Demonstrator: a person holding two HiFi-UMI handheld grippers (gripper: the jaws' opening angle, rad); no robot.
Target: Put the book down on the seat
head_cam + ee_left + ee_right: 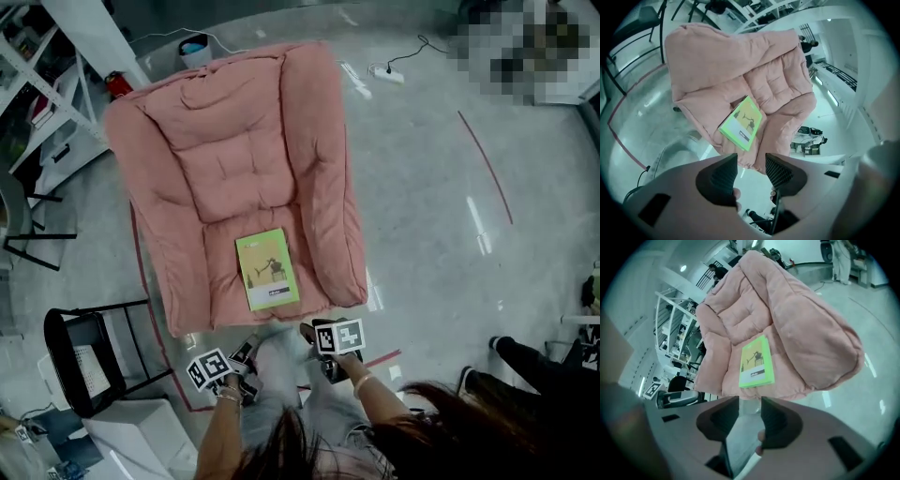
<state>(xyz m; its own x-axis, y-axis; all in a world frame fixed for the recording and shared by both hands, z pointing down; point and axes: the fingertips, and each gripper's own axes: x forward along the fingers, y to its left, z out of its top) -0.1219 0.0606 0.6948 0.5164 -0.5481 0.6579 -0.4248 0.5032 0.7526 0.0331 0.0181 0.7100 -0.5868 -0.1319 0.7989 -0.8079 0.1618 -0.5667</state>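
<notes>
Before the seat (221,274), left tool (751,171) and right tool (750,414) stand half-open, empty.

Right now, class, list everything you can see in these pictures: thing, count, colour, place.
seat: one, pink, on the floor, centre.
book: one, green, flat on the seat's front.
chair: one, black, lower left.
shelf: one, white, upper left.
power strip: one, white, on the floor beyond the seat.
left gripper: one, black pads, open and empty, short of the seat.
right gripper: one, black pads, open and empty, short of the seat.
</notes>
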